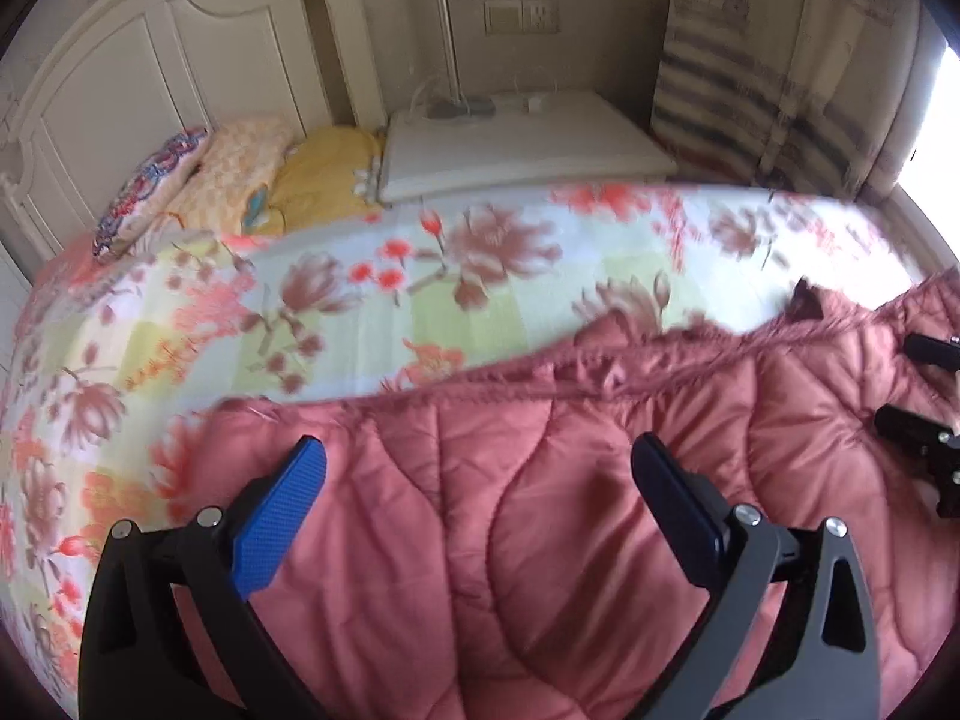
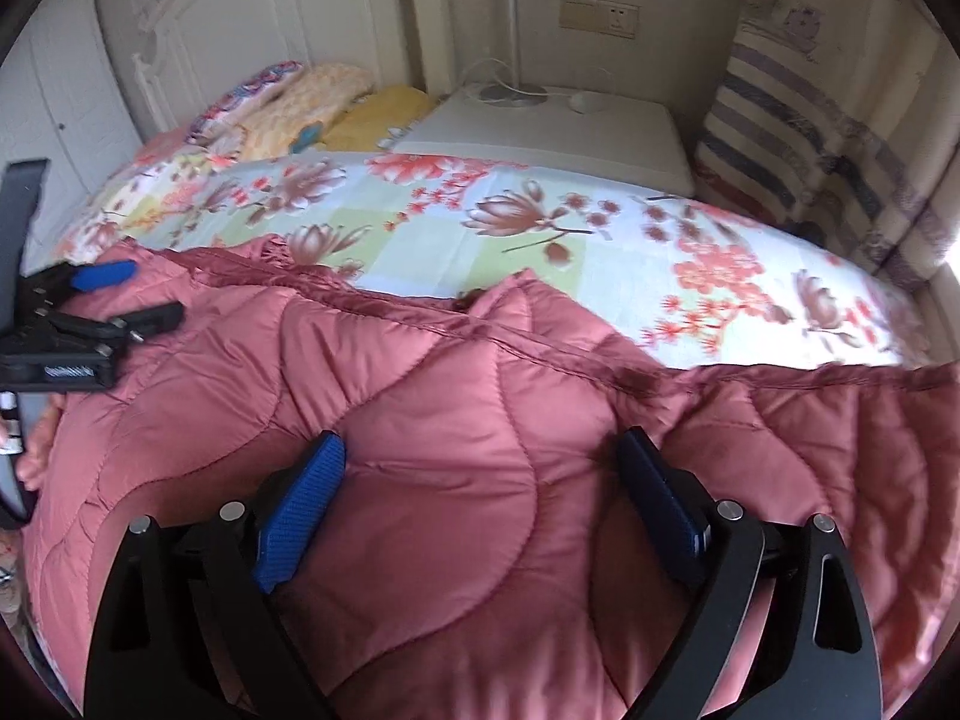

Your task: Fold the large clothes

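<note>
A large pink quilted coat [image 1: 540, 510] lies spread across the near part of a bed with a floral sheet [image 1: 336, 276]. My left gripper [image 1: 480, 456] is open and hovers just above the coat, its blue-padded fingers wide apart and empty. My right gripper [image 2: 480, 450] is also open above the coat [image 2: 450, 420], near its dark-trimmed upper edge. The right gripper shows at the right edge of the left wrist view [image 1: 918, 384]. The left gripper shows at the left edge of the right wrist view [image 2: 120, 294].
Pillows [image 1: 198, 180] and a yellow cushion [image 1: 324, 174] lie at the bed's head by a white headboard [image 1: 138, 78]. A white bedside table [image 1: 516, 144] stands behind the bed. A striped curtain [image 1: 750, 90] hangs at the right.
</note>
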Tool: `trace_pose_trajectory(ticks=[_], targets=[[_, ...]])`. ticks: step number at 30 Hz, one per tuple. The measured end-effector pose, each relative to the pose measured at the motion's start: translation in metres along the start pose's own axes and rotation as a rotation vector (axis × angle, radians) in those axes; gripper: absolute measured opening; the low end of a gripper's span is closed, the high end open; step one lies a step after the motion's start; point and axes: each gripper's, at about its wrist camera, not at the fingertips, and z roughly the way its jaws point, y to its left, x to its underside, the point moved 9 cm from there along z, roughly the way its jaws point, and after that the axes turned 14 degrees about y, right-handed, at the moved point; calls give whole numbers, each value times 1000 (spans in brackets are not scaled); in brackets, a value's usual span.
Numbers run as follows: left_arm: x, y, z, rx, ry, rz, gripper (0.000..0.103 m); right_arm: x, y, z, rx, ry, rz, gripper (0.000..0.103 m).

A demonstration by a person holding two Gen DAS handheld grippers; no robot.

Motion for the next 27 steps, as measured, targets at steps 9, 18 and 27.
trace_pose_trajectory(ticks=[9, 18, 27], targets=[[6, 53, 28, -36, 61, -86, 101, 10, -86, -34, 132, -53, 182, 91], [11, 62, 45, 185, 73, -201, 101, 20, -107, 4, -13, -32, 258, 97], [11, 65, 42, 160, 49, -215, 101, 21, -107, 3, -97, -59, 282, 98]])
